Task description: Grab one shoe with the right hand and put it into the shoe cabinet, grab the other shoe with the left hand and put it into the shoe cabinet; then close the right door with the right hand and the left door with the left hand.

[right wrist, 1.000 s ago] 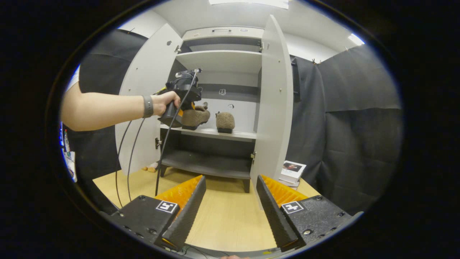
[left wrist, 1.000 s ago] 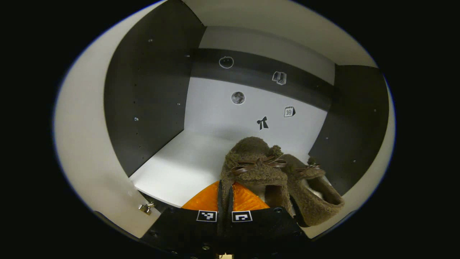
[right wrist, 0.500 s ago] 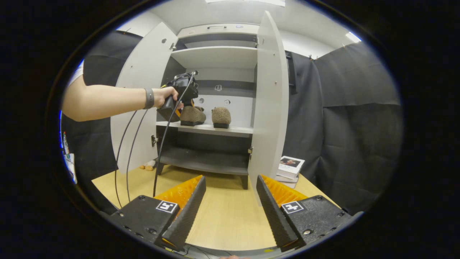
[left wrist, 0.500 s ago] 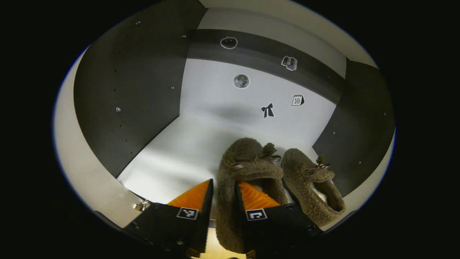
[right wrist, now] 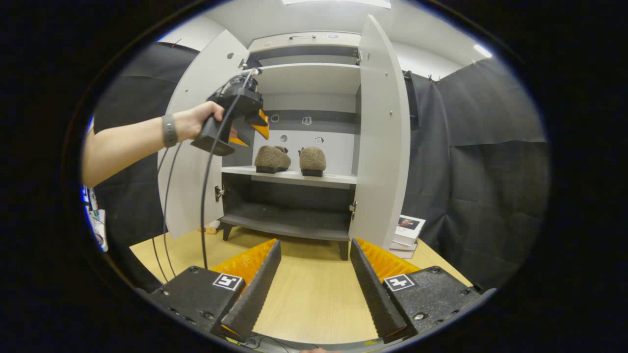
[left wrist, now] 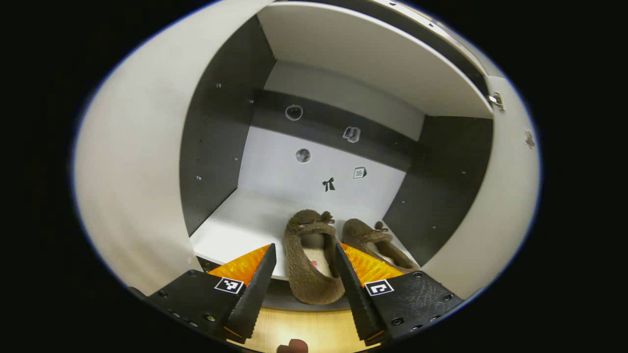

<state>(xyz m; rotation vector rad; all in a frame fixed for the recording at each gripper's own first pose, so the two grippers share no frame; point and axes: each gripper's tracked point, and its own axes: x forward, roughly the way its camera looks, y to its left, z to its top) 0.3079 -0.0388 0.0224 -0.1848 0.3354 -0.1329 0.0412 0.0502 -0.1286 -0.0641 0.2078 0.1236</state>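
Shoes sit side by side on the middle shelf (right wrist: pixel 289 177) of the shoe cabinet (right wrist: pixel 304 44), so the step in hand is judged to be closing the doors. Straight ahead of the left gripper (left wrist: pixel 304 274), between its spread, empty fingers, lies the left shoe (left wrist: pixel 309 260); the right shoe (left wrist: pixel 378 242) lies just to its right. The right gripper (right wrist: pixel 314 279), also spread and empty, hangs well back from the cabinet with the right door (right wrist: pixel 380 132) ahead and slightly right. It should push near that door's free edge, swinging it smoothly. The left gripper, a hand (right wrist: pixel 198 117) holding it, hangs near the left door (right wrist: pixel 196 147) and the opening, with its cables (right wrist: pixel 203 206) dangling. Books (right wrist: pixel 407 235) lie on the floor beyond the right door, outside its closing arc.
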